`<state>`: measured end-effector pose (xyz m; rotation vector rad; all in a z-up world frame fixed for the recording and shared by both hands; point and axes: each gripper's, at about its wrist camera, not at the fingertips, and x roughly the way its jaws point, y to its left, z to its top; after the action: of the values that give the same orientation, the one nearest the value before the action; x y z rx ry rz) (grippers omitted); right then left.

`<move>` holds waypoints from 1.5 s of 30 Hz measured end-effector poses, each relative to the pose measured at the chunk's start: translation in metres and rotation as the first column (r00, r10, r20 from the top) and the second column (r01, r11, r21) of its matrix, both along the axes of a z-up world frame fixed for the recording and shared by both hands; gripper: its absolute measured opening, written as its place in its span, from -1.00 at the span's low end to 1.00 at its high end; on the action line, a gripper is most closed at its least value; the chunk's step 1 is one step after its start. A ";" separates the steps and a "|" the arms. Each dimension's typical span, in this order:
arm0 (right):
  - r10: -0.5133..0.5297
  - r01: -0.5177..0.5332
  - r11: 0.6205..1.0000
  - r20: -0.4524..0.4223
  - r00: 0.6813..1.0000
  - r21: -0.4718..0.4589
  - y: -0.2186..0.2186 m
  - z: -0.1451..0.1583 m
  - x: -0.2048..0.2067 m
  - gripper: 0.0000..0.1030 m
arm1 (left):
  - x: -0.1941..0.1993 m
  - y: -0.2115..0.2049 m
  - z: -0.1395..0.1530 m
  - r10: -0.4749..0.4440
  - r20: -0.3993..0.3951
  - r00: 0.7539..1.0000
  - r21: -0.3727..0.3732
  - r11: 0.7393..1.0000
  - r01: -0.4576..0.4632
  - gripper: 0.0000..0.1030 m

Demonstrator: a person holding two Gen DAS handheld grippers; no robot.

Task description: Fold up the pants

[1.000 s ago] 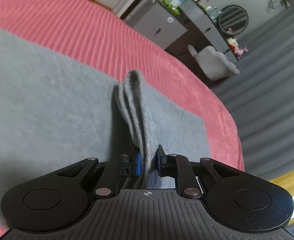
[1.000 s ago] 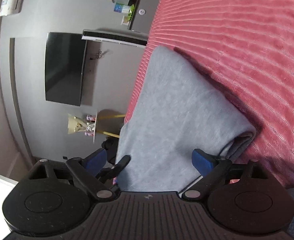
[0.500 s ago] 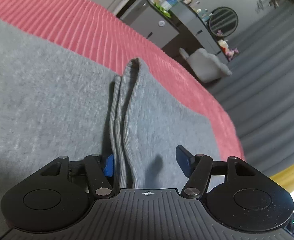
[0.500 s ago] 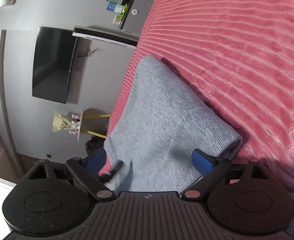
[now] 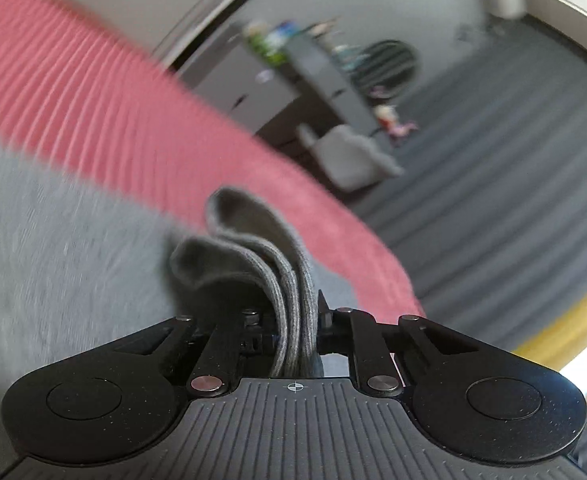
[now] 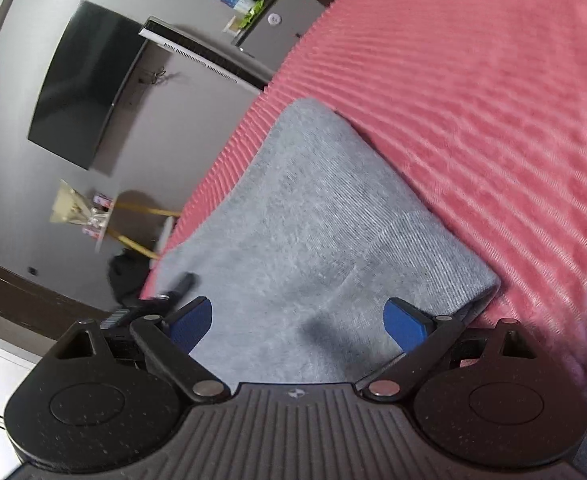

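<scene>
Pants (image 6: 313, 236) lie part-folded on the pink bed (image 6: 493, 100), their ribbed edge pinched tight in the left hand-held gripper (image 5: 295, 316) while the right hand-held gripper (image 6: 297, 320) hovers wide open, empty; next, probably carrying that edge across squarely.

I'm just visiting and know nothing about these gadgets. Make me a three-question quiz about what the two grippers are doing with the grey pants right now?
1. True or false: the left gripper is clamped on a bunched edge of the grey pants.
2. How do the right gripper's blue pads stand? A) wide apart over the cloth B) pinched on the cloth C) hidden
3. Fill in: the pants lie on a ribbed ____ bedspread.

Key: 1 true; 2 A; 3 pink.
</scene>
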<state>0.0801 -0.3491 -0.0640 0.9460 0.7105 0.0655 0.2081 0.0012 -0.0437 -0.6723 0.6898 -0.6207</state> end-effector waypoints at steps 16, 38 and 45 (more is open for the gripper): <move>-0.033 0.033 0.999 -0.013 0.999 -0.030 0.015 0.016 0.000 0.81 | 0.011 0.052 -0.028 0.154 -0.275 0.949 0.122 0.985 -0.125 0.14; -0.037 0.035 0.999 -0.067 0.997 -0.037 0.011 -0.008 0.004 0.90 | 0.011 0.006 -0.027 0.024 -0.326 0.945 0.246 0.967 0.060 0.30; -0.045 0.046 0.999 -0.047 0.998 0.019 0.003 -0.014 0.005 0.92 | 0.008 -0.011 -0.021 0.011 -0.270 0.963 0.348 0.933 0.087 0.03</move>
<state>0.0854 -0.3457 -0.0782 0.9845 0.7321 0.0107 0.2165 -0.0098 -0.0648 -0.4046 1.0422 -0.4253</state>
